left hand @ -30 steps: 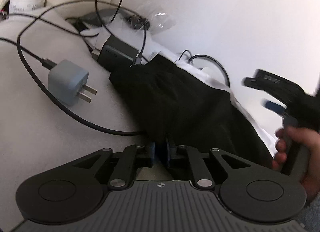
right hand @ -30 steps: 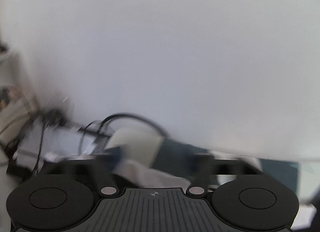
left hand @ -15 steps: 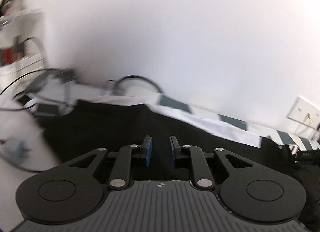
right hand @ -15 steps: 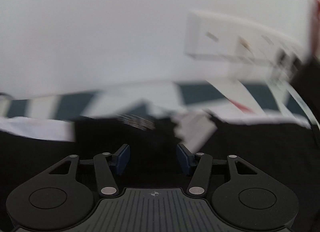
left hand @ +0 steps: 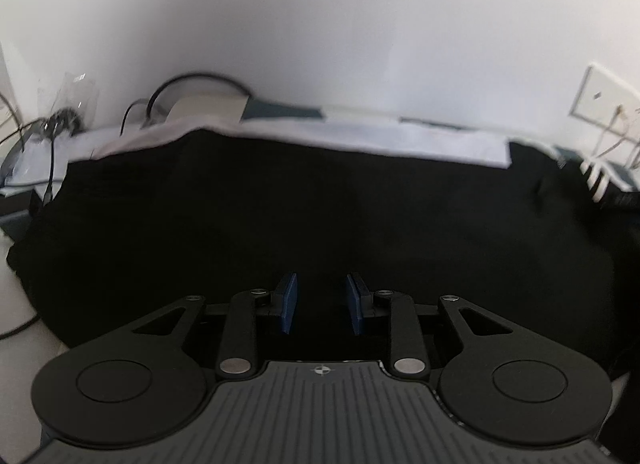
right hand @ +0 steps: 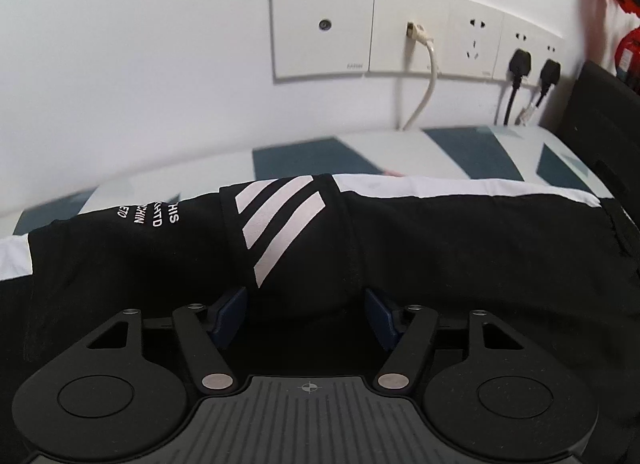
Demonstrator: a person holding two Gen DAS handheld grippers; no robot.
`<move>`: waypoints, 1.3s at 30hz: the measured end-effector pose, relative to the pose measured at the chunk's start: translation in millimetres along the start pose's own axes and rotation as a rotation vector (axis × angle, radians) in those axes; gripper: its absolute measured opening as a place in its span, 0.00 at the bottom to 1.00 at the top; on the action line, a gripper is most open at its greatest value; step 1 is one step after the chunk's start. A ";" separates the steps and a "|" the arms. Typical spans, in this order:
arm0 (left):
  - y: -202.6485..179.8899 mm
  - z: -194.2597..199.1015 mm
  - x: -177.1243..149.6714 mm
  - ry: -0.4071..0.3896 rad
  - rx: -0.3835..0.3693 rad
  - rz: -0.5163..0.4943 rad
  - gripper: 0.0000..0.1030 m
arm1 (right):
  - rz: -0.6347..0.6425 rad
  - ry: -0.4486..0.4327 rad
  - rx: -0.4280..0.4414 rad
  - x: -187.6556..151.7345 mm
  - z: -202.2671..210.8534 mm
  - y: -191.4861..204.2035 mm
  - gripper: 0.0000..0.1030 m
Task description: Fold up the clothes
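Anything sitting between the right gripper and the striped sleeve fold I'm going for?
Nothing visible. The right gripper is opening, its jaws either side of the striped sleeve fold of the black garment.

We see a black garment (right hand: 460, 248) with three white diagonal stripes (right hand: 280, 220) and white lettering (right hand: 150, 214), lying on a teal-and-white patterned cover (right hand: 472, 152), below white wall sockets (right hand: 400, 28).

Small white lettering is printed sideways on the black garment (right hand: 400, 248), left of centre in the right wrist view; only fragments such as "HIS" and "NIN" can be read; small marks on the wall sockets (right hand: 416, 28) are illegible.
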State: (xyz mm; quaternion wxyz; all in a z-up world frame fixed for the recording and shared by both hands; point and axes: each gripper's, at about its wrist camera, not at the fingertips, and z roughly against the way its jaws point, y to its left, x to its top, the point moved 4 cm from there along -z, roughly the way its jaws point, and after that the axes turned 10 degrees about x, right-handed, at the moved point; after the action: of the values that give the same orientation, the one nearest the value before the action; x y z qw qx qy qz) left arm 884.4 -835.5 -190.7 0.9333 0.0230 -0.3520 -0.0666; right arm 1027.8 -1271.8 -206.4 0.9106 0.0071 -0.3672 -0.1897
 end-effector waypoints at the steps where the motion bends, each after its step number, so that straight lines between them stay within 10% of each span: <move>1: -1.1 -4.3 -1.4 0.011 0.014 -0.008 0.29 | 0.001 -0.005 0.000 4.6 -4.0 -2.1 0.59; 7: 1.4 -3.9 -1.0 0.001 0.057 -0.010 0.40 | -0.087 -0.039 0.043 19.3 -12.3 -15.6 0.68; 14: -42.2 21.6 6.0 -0.015 -0.002 -0.092 0.40 | -0.228 -0.254 0.009 11.1 70.2 -95.9 0.74; 20: -129.6 34.8 5.3 -0.018 -0.144 -0.194 0.49 | -0.284 -0.155 -0.196 10.7 58.5 -198.9 0.73; 24: -176.4 31.4 -3.6 0.008 -0.138 -0.252 0.55 | -0.186 -0.016 -0.184 14.7 18.1 -217.1 0.80; 39: -269.9 19.0 9.7 -0.017 -0.137 -0.213 0.66 | -0.218 -0.080 -0.215 71.0 -16.2 -307.1 0.79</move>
State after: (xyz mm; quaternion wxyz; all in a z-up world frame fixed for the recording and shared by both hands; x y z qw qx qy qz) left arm 849.9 -1104.0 -194.3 0.9172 -0.0042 -0.3503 -0.1895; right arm 981.0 -1583.7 -217.8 0.8648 -0.0581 -0.3779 -0.3256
